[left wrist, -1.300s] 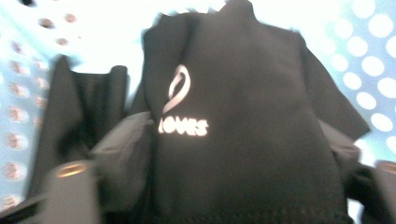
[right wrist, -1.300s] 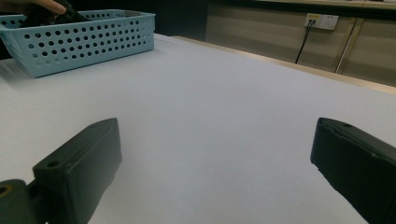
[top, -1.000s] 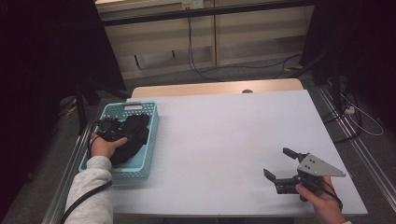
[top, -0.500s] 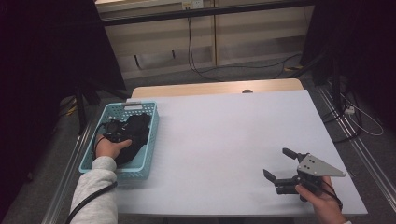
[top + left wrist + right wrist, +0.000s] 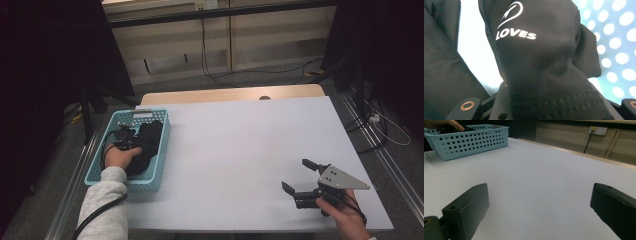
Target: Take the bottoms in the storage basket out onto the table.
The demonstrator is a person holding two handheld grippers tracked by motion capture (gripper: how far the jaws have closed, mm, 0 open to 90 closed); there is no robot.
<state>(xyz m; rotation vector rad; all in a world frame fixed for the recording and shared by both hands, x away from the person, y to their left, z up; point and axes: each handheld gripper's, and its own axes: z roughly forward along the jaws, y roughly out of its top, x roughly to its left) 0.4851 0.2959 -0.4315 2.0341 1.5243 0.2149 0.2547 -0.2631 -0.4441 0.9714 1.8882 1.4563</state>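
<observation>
Lighting: dim room, both upper corners of the high view near black; the white counter (image 5: 240, 150) is the brightest surface, evenly lit from above, without glare.

Shadows: soft and short; a faint one lies under the blue basket (image 5: 100, 165) at its near edge, and another beside the basket (image 5: 474, 142) in the right gripper view.

Focus, high view: moderately sharp, slightly grainy, colours muted.

Focus, left gripper view: very close; the black cloth (image 5: 544, 65) is soft at the bottom edge, its white lettering crisp, and the basket holes behind glow as blurred bright dots.

Focus, right gripper view: near black tool jaws blurred at the bottom edge; far wall dim, mild wide-angle stretch.
</observation>
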